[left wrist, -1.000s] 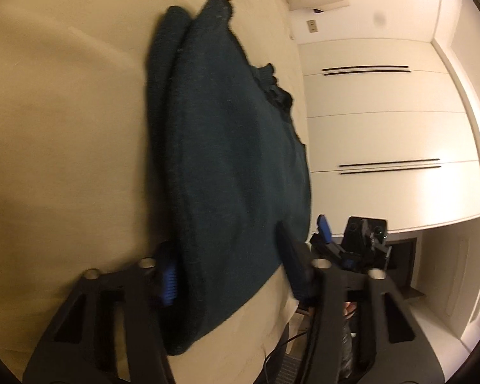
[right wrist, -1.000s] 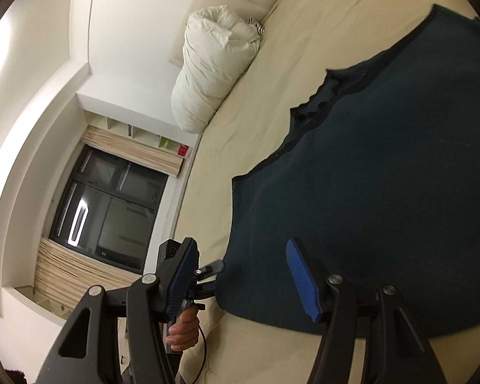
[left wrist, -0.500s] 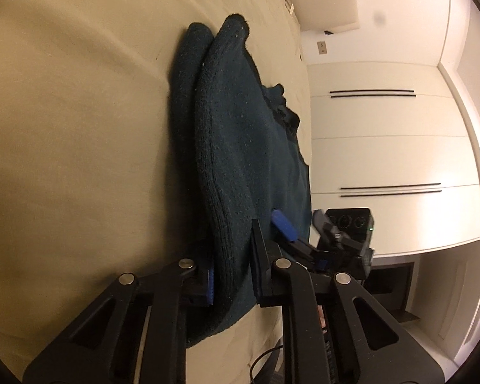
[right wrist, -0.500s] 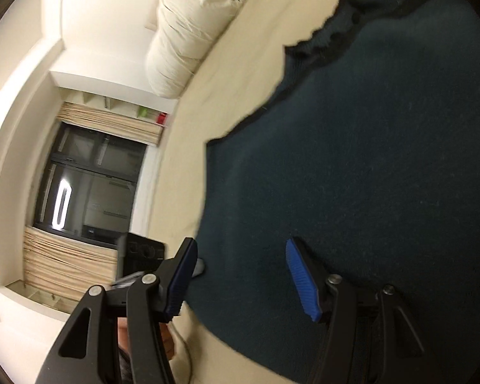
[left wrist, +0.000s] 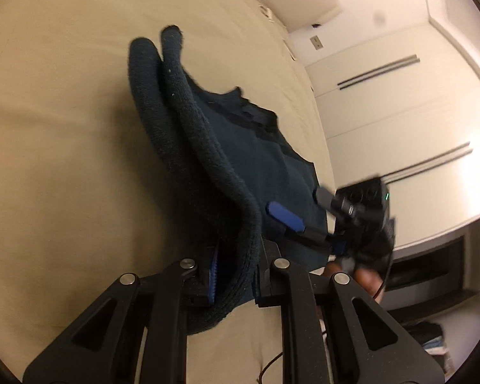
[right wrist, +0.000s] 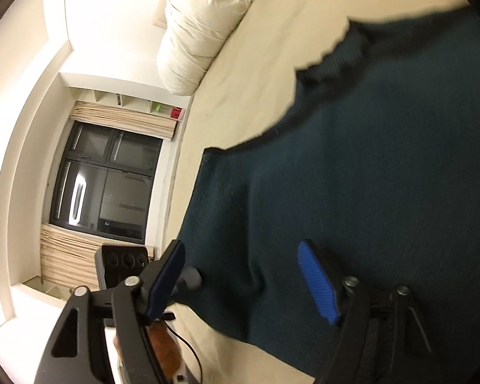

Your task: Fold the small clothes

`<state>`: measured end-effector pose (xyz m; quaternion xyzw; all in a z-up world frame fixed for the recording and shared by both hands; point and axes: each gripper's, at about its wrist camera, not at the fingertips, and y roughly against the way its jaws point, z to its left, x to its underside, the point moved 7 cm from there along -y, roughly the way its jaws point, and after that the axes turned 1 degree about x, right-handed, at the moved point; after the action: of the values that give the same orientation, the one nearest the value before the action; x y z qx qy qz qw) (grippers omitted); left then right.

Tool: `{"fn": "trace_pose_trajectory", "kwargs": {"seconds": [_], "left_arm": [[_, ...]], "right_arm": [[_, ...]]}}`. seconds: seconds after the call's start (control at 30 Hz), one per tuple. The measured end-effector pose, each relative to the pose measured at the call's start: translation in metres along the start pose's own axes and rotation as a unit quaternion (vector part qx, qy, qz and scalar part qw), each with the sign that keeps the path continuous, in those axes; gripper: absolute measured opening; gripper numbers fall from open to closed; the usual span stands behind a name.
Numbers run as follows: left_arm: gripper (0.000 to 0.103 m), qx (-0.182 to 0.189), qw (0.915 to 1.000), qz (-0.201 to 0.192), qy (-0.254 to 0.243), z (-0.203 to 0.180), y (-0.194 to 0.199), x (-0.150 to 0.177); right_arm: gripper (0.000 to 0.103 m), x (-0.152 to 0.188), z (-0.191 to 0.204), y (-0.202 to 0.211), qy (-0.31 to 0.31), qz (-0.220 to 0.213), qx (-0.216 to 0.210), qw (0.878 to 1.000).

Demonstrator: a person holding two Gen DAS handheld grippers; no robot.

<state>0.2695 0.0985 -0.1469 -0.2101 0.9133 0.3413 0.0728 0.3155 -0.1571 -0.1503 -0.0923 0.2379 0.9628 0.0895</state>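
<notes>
A dark teal knitted sweater (left wrist: 208,147) lies on the beige bed sheet (left wrist: 64,128). My left gripper (left wrist: 235,272) is shut on the sweater's thick folded edge and holds it raised off the sheet. In the right wrist view the sweater (right wrist: 368,176) spreads flat under my right gripper (right wrist: 244,275), which is open with blue pads, its jaws on either side of the cloth near the lower edge. The right gripper also shows in the left wrist view (left wrist: 291,220), over the sweater's far side.
A white rolled duvet (right wrist: 204,22) lies at the head of the bed. A dark window with blinds (right wrist: 105,188) is beyond the bed's edge. White wardrobe doors (left wrist: 400,121) stand past the other side. A cable (right wrist: 192,352) hangs near the edge.
My left gripper has shut on the sweater's folded edge and lifted it. My right gripper has moved in over the sweater's lower edge, still open.
</notes>
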Motion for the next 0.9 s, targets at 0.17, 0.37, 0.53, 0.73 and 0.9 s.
{"fn": "trace_pose_trajectory", "kwargs": {"seconds": [0.17,0.37,0.53,0.73,0.9], "left_arm": [[0.014,-0.048,0.9971,-0.009,-0.058,-0.035,-0.029,0.014],[0.014,-0.076,0.9929,-0.027,-0.088,-0.042,-0.038,0.027],[0.014,-0.072,0.9930,-0.036,-0.087,-0.041,-0.032,0.031],[0.014,-0.071,0.9927,-0.045,-0.087,-0.041,-0.025,0.033],[0.014,-0.076,0.9916,-0.053,-0.090,-0.048,-0.023,0.038]], "right_arm": [[0.088,-0.028,0.028,0.000,0.037,0.021,0.025,0.999],[0.088,-0.029,0.074,-0.039,0.140,0.089,0.096,0.981],[0.088,-0.023,0.075,-0.083,0.175,0.140,0.178,0.958],[0.088,-0.002,0.092,-0.106,0.262,0.166,0.245,0.918],[0.086,0.012,0.089,-0.119,0.316,0.184,0.321,0.874]]}}
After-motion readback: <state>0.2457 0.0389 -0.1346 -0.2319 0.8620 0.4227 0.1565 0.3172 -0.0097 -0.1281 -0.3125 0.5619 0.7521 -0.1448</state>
